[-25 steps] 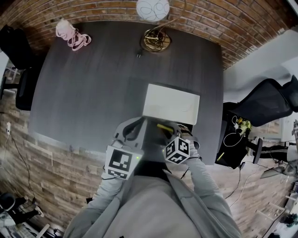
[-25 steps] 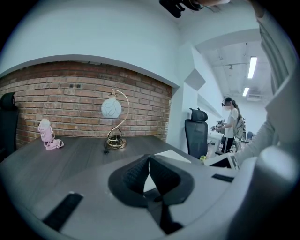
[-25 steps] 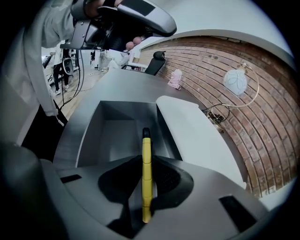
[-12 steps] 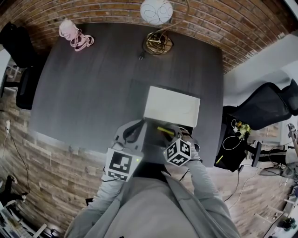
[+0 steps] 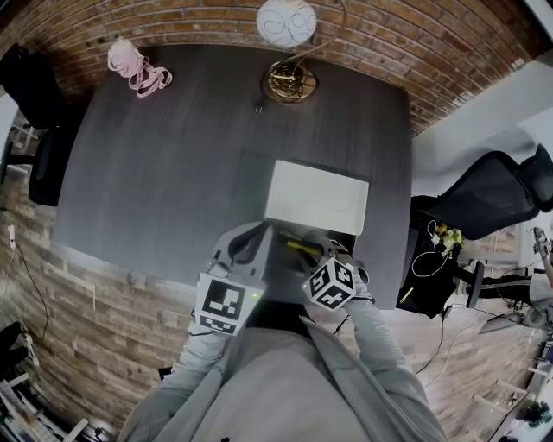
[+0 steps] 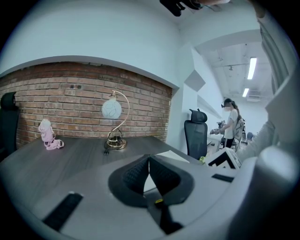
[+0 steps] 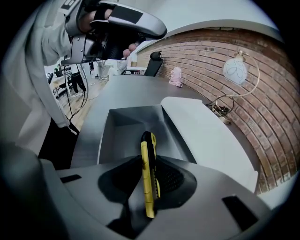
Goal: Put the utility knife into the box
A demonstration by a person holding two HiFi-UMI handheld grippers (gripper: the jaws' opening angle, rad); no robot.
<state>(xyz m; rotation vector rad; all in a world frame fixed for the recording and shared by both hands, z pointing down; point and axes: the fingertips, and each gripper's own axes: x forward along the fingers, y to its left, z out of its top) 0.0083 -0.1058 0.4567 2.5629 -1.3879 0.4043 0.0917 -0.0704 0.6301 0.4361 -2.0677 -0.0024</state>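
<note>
Jaws of our right gripper (image 7: 151,171) grip the yellow utility knife (image 7: 147,145), its far end over the open box (image 7: 117,133) at the near right of the bench (image 5: 173,155). Our left gripper (image 6: 149,168) sits just left, jaws pressed together on nothing.

One knife (image 7: 148,178), one box (image 7: 123,132), one lamp (image 5: 286,23)

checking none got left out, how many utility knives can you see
1. The yellow-and-black plastic utility knife is clamped in the right tool, over the open grey box. No other shows on the dark table; the box's white lid could hide more.
</note>
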